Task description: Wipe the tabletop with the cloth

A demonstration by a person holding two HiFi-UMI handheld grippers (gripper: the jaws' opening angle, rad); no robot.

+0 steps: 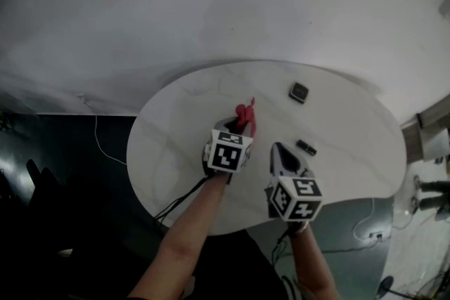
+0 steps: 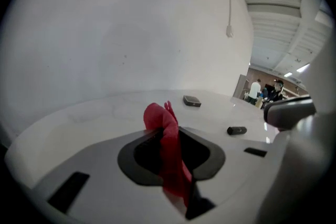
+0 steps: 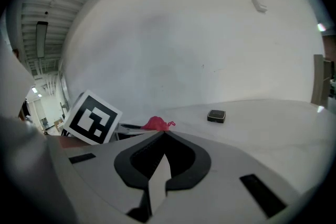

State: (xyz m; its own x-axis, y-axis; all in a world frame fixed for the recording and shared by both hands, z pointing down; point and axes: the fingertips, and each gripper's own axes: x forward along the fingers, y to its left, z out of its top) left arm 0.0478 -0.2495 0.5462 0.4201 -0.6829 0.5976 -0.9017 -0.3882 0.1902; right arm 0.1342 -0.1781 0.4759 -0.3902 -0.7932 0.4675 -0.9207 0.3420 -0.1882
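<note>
A red cloth sticks up from my left gripper over the middle of the white oval table. In the left gripper view the jaws are shut on the cloth, which bunches above them and hangs down between them. The part of the cloth behind the jaws is hidden. My right gripper hovers just right of the left one, with its jaws closed and nothing between them. From the right gripper view the cloth peeks out beside the left gripper's marker cube.
A small black square object lies on the table's far right part. A short black cylinder lies close to the right gripper's tip. A pale wall rises behind the table. Cables run over the dark floor at the left.
</note>
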